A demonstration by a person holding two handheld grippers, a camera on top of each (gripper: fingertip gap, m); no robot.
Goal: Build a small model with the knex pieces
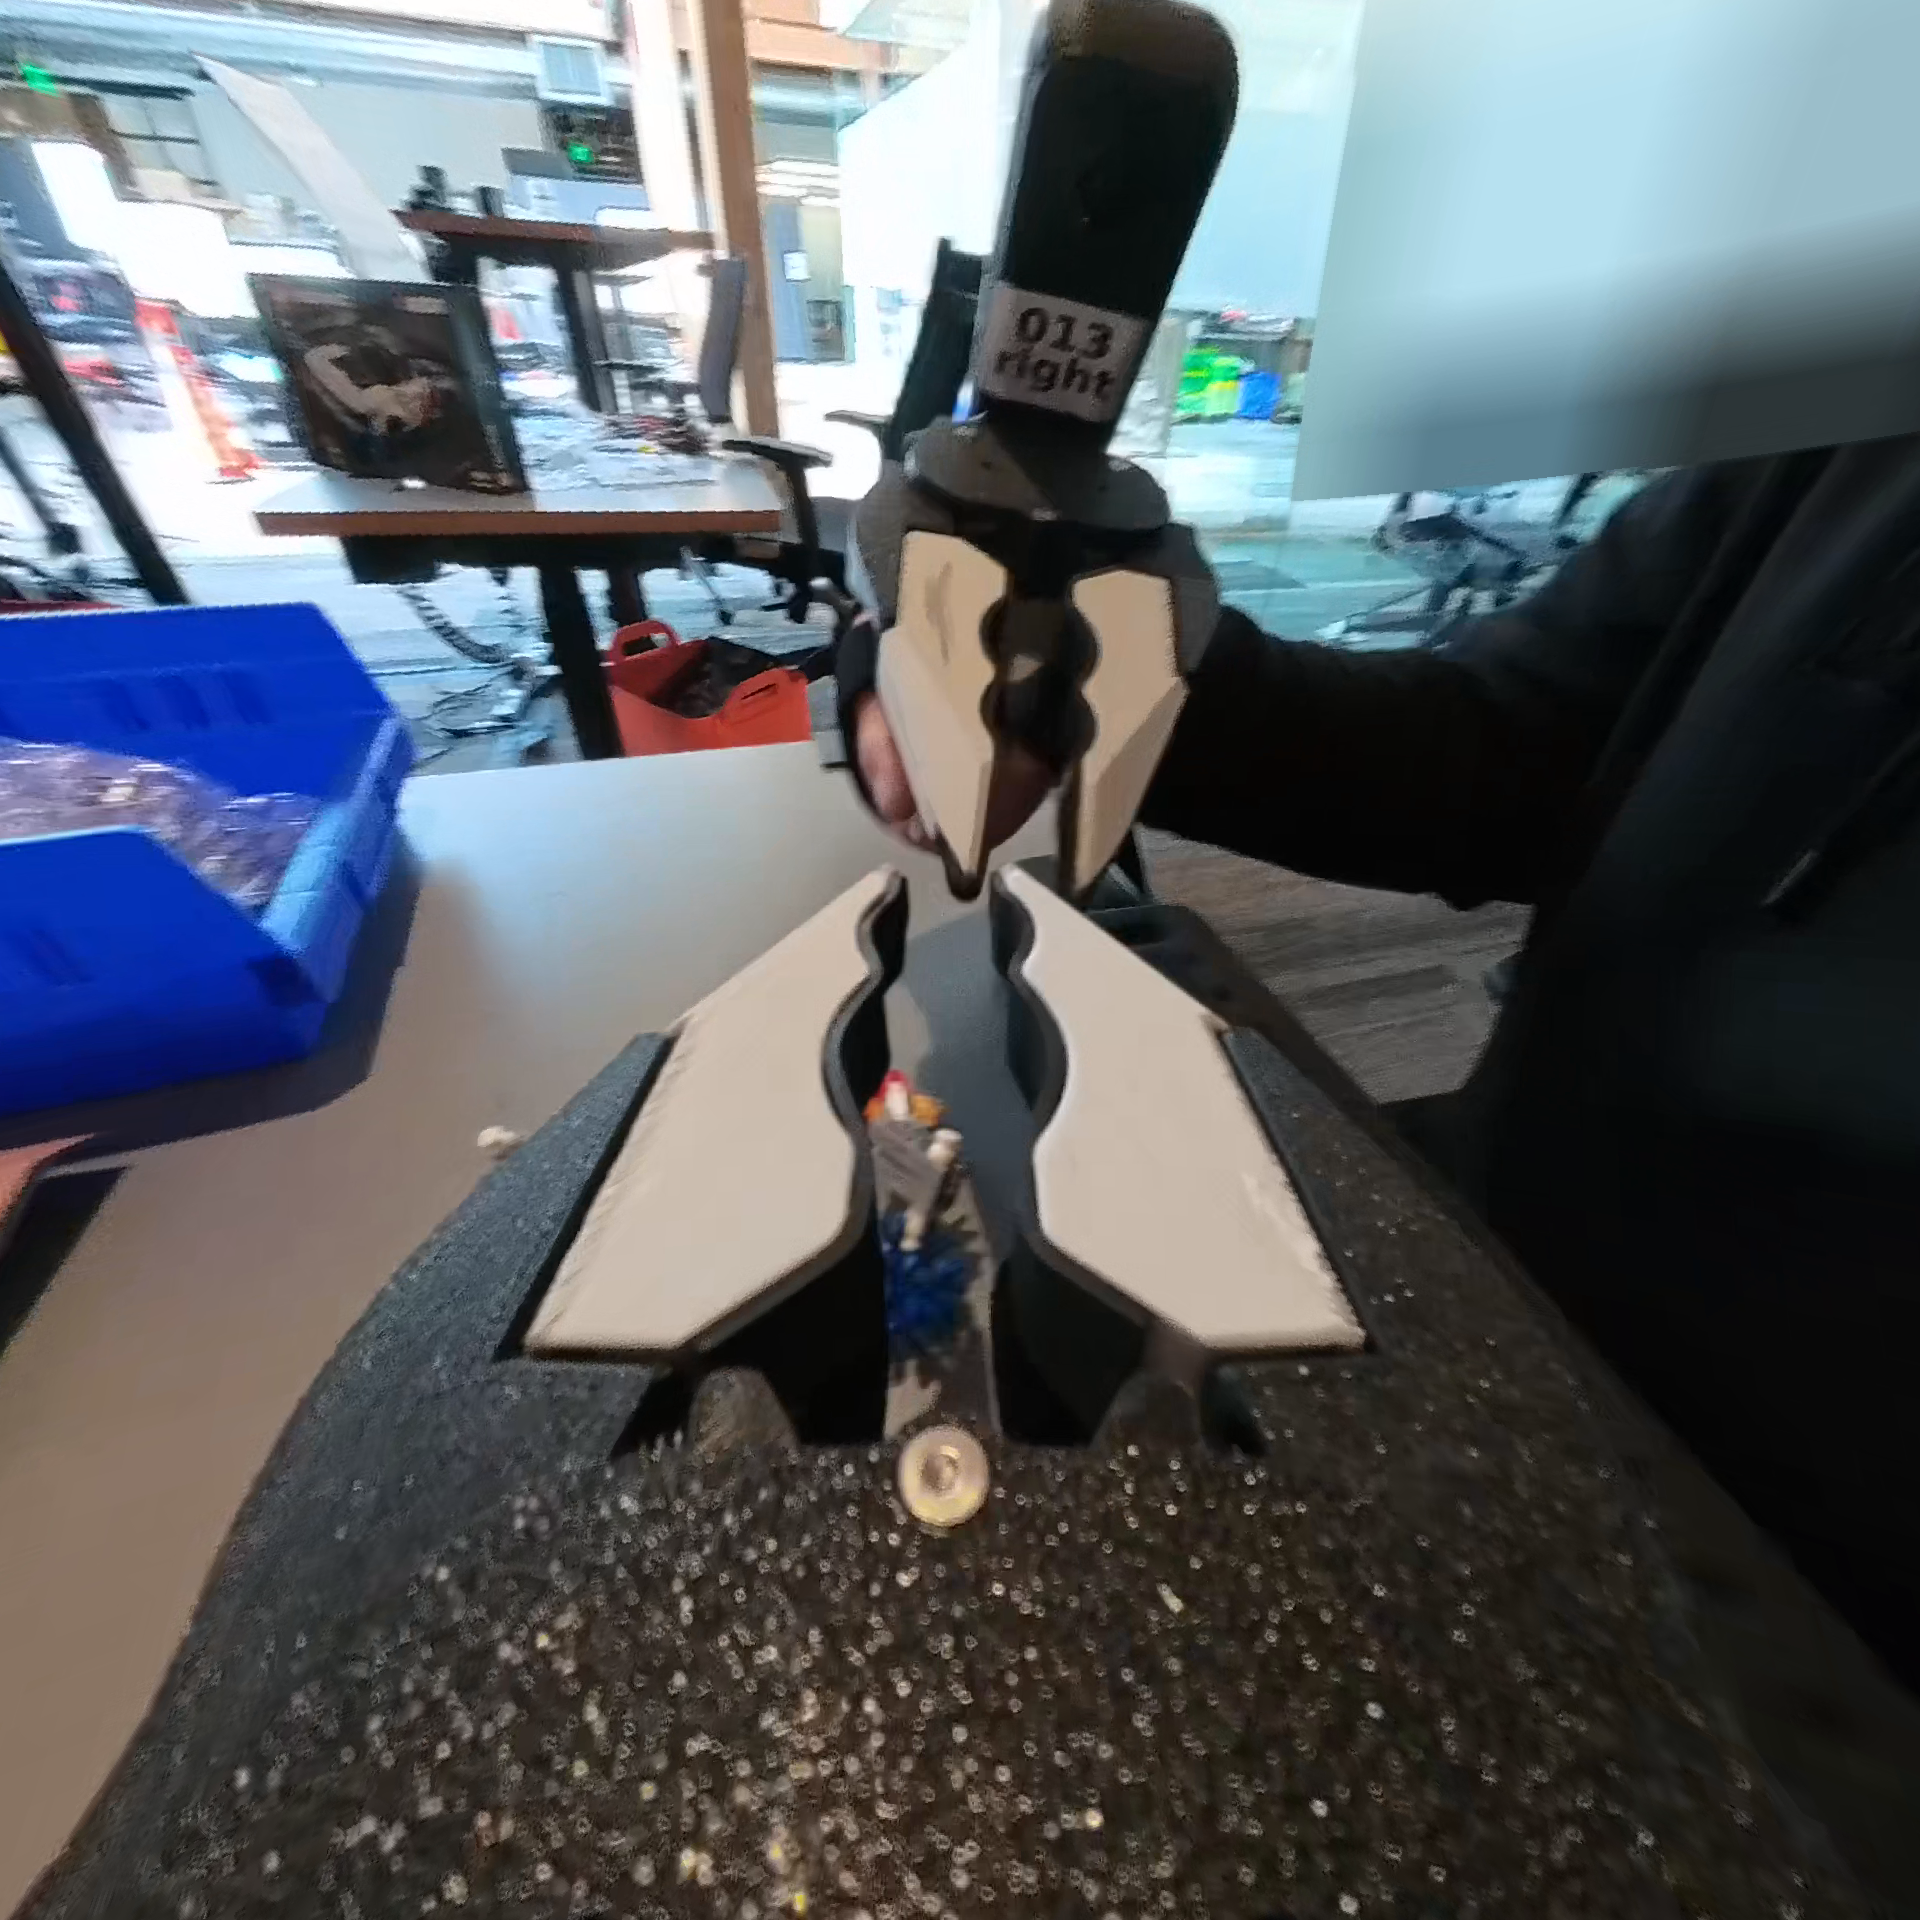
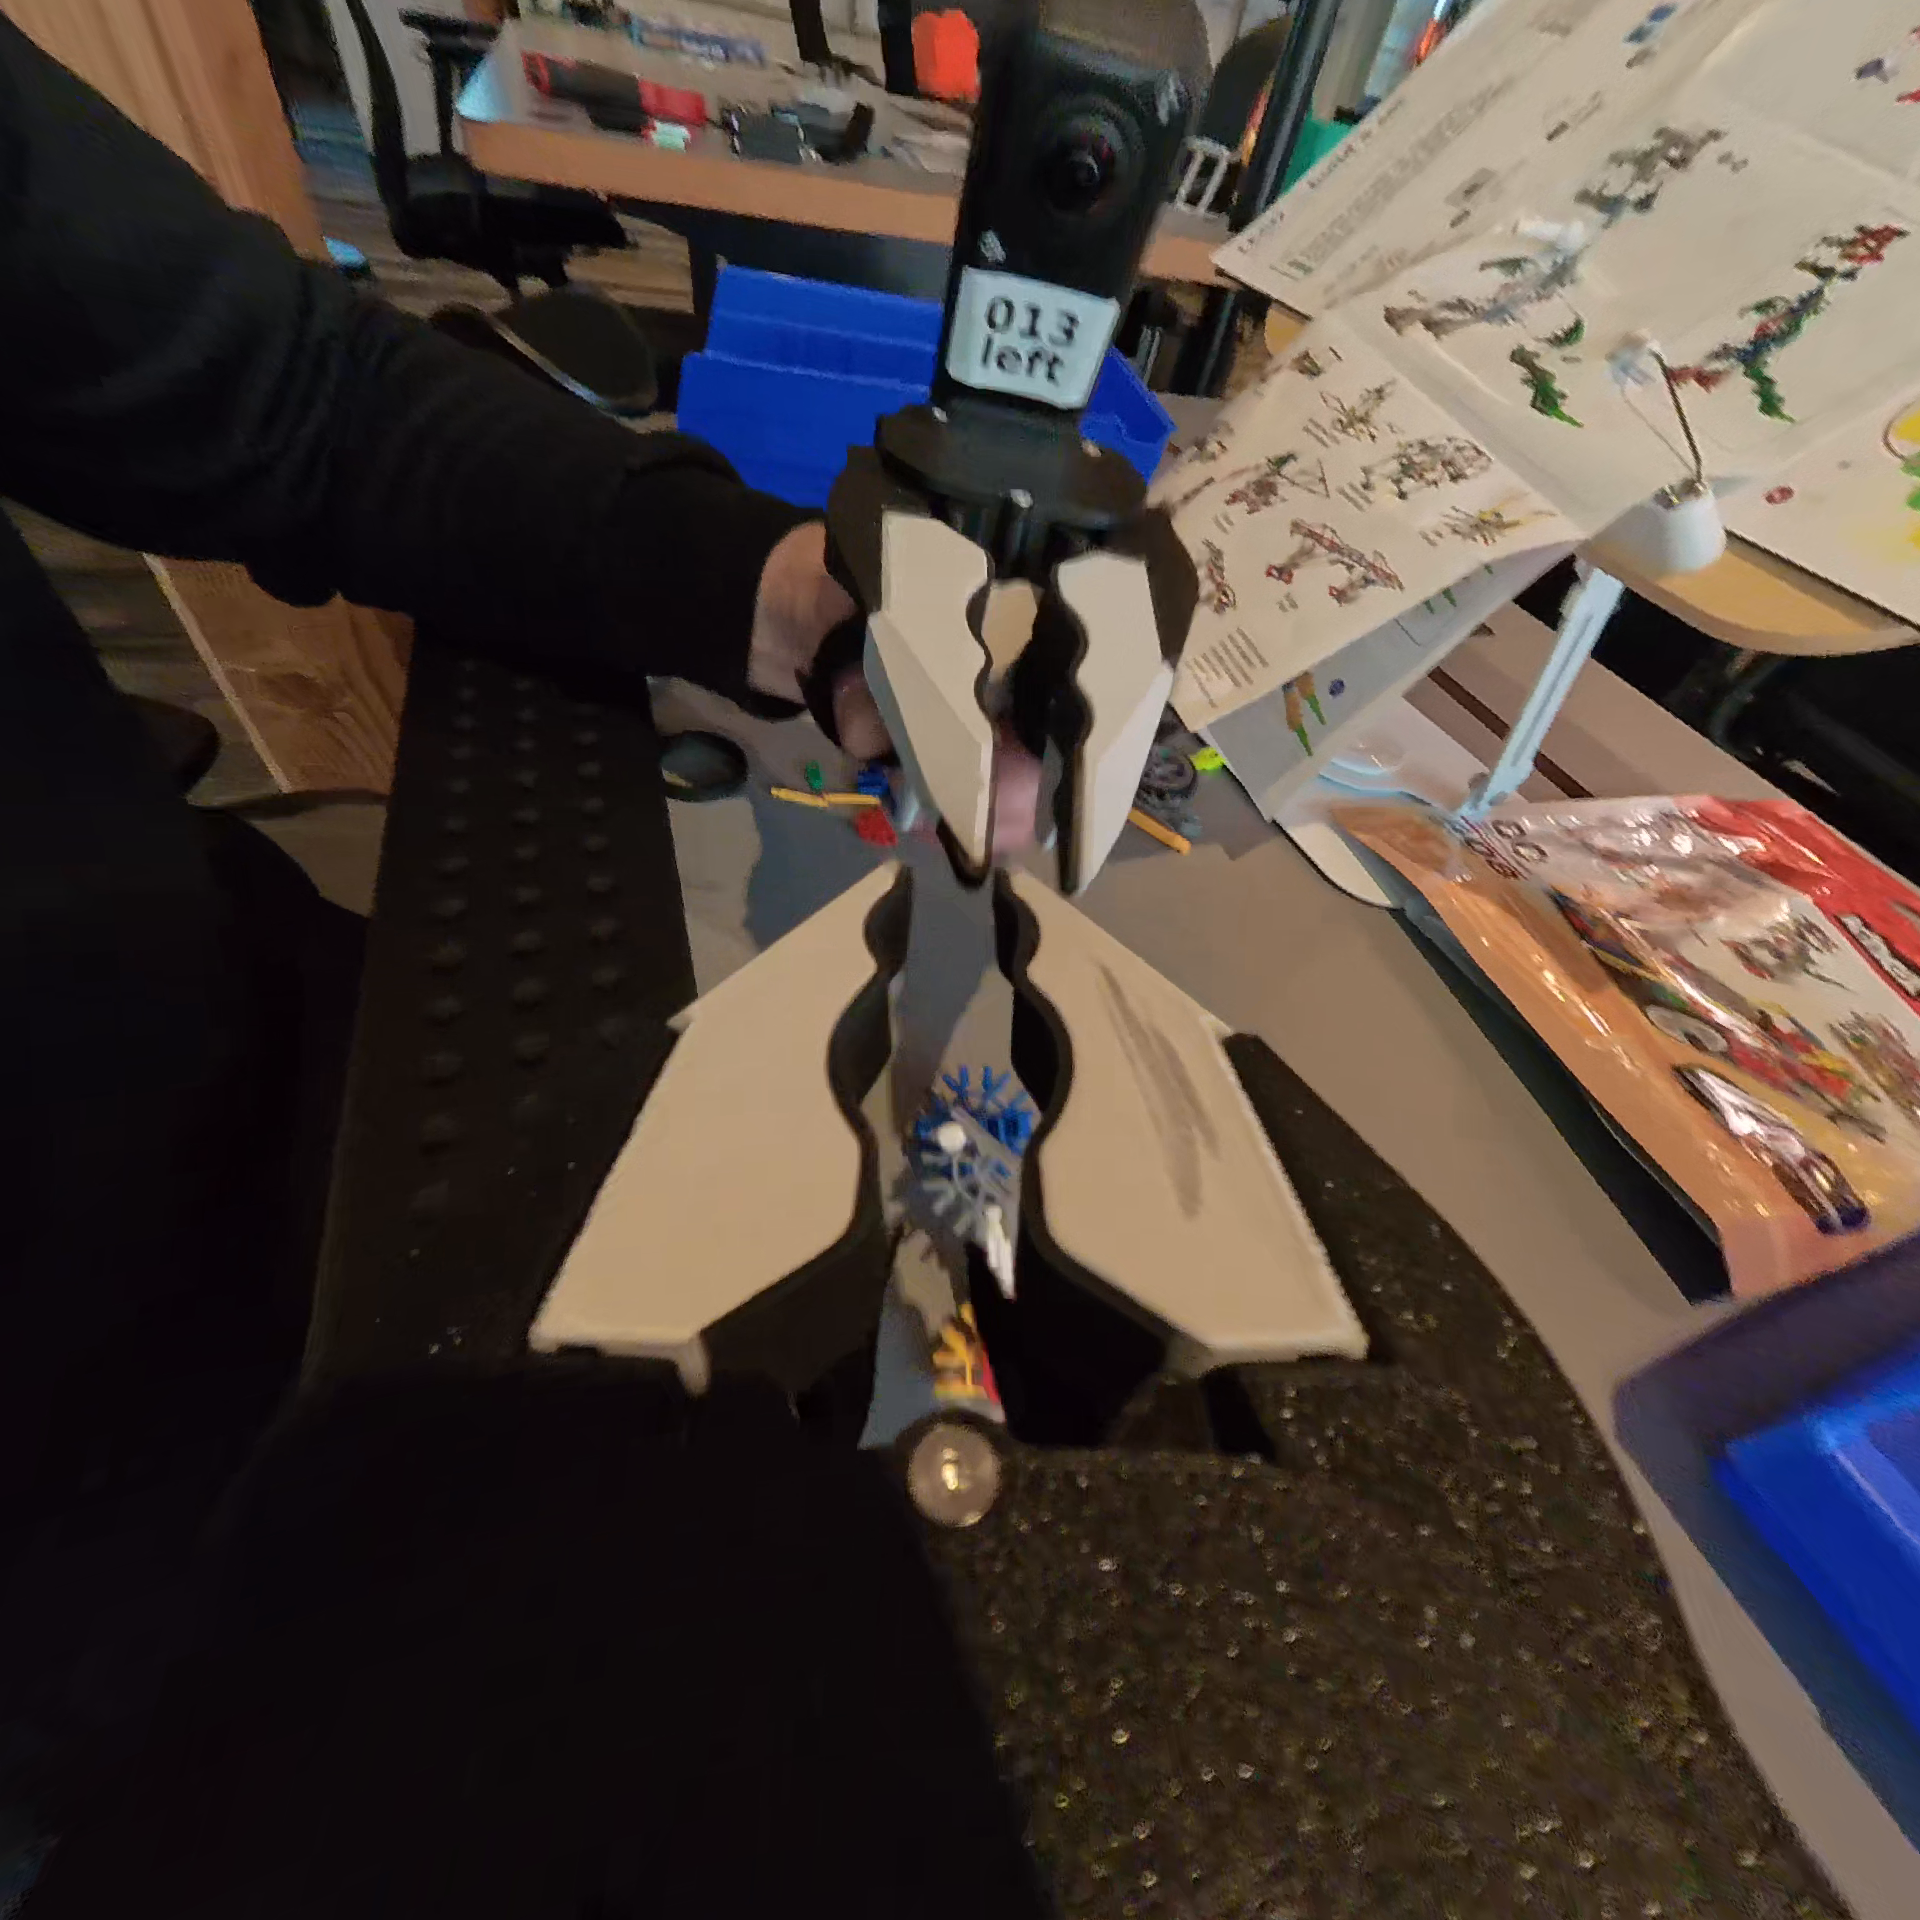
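Observation:
A small construction-toy assembly lies on the surface below both grippers. It has a blue snowflake connector, a grey connector, white rods and a red-and-yellow end. It shows through the finger gap in both views. My left gripper and my right gripper face each other, tilted down, tips almost meeting above the toy. Both have a narrow gap between the fingertips and nothing in it. The right gripper shows opposite in the left wrist view. The left gripper shows opposite in the right wrist view.
A blue bin with plastic bags stands on the grey table. An instruction sheet hangs on a white stand over a toy box. Loose pieces lie behind the left gripper. Another blue bin is close by. A black studded mat lies alongside. My left and right fingertips are right by each other.

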